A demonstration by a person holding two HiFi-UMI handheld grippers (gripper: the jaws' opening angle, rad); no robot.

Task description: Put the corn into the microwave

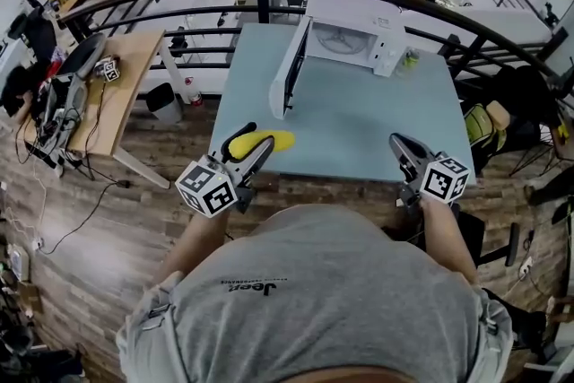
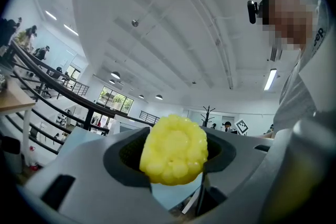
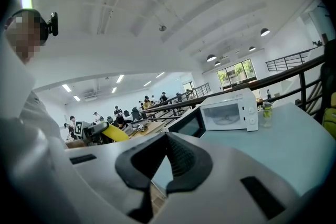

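The corn cob [image 2: 174, 150] is clamped end-on between the jaws of the left hand-held gripper [image 1: 254, 143], which is held level over the near left edge of the light blue table [image 1: 359, 121]. The cob is seen lying crosswise in the head view, its yellow end projecting to the right of the jaws. The right hand-held gripper [image 1: 401, 148] is held at the near right edge of the table; its jaws are brought together at the tips and nothing is gripped. The white microwave [image 1: 352, 39] is set at the far side, well apart from the corn, with its door [image 1: 291, 67] swung open. A small green bottle [image 1: 410, 58] is placed just beside it.
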